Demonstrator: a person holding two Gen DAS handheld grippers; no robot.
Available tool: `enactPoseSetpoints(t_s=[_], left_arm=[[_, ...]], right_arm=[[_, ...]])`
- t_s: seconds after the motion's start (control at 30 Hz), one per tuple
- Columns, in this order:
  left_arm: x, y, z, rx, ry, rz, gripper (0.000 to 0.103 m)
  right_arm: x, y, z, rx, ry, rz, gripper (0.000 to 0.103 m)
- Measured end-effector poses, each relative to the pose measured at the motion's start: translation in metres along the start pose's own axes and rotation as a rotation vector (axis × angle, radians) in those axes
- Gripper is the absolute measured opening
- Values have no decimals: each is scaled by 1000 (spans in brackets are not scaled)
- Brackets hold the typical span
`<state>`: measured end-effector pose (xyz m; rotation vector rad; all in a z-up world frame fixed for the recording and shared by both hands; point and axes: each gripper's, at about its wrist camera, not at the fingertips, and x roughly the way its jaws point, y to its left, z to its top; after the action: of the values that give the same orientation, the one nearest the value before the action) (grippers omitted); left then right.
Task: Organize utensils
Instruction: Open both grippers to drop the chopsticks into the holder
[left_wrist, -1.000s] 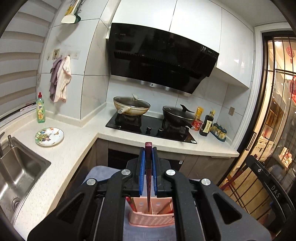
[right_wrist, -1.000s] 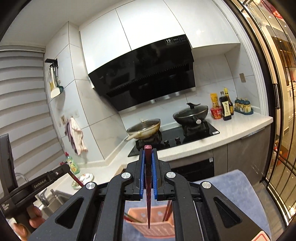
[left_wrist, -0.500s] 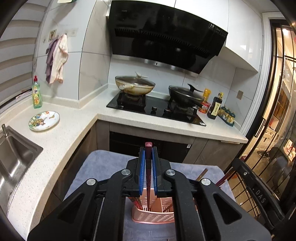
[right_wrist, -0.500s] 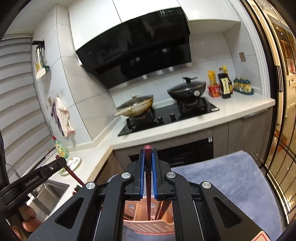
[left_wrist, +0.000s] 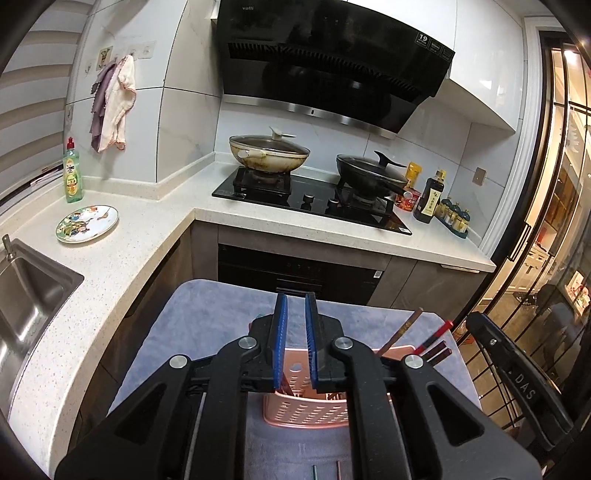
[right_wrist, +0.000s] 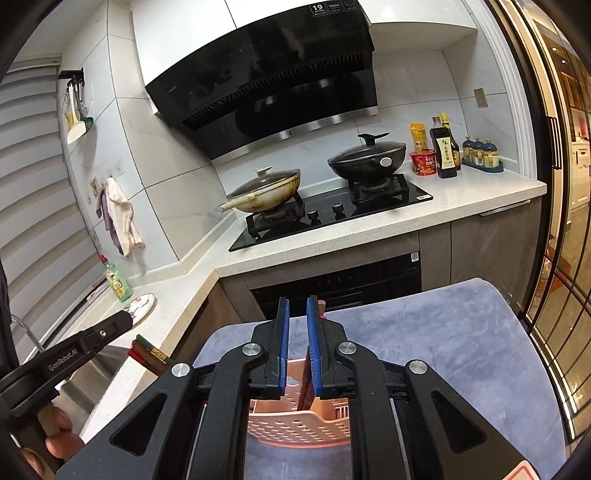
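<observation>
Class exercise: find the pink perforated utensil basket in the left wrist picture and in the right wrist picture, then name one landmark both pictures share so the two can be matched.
Left wrist view: the pink utensil basket sits low at centre, behind the open left claw, on the grey mat.
Right wrist view: the basket is low at centre, behind the open right claw.
Shared landmark: the black lidded wok on the hob.

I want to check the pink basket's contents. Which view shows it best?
Left wrist view: the basket sits below the open left gripper, chopsticks sticking out its right side. Right wrist view shows only its front wall between the open right gripper's arms.
</observation>
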<state>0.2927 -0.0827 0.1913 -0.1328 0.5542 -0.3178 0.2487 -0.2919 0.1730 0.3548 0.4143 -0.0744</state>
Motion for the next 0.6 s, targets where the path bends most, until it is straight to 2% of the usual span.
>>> enactPoseSetpoints(t_s=[0.17, 0.3, 0.6], left_arm=[[-18, -3, -7, 9, -15, 4, 17], [-34, -6, -17, 26, -12, 13, 19], [-65, -9, -53, 68, 18, 60, 20]], right_arm=[[-27, 3, -2, -11, -16, 23, 11], [-47, 6, -10, -19, -13, 41, 12], [-87, 14, -55, -71, 46, 40, 13]])
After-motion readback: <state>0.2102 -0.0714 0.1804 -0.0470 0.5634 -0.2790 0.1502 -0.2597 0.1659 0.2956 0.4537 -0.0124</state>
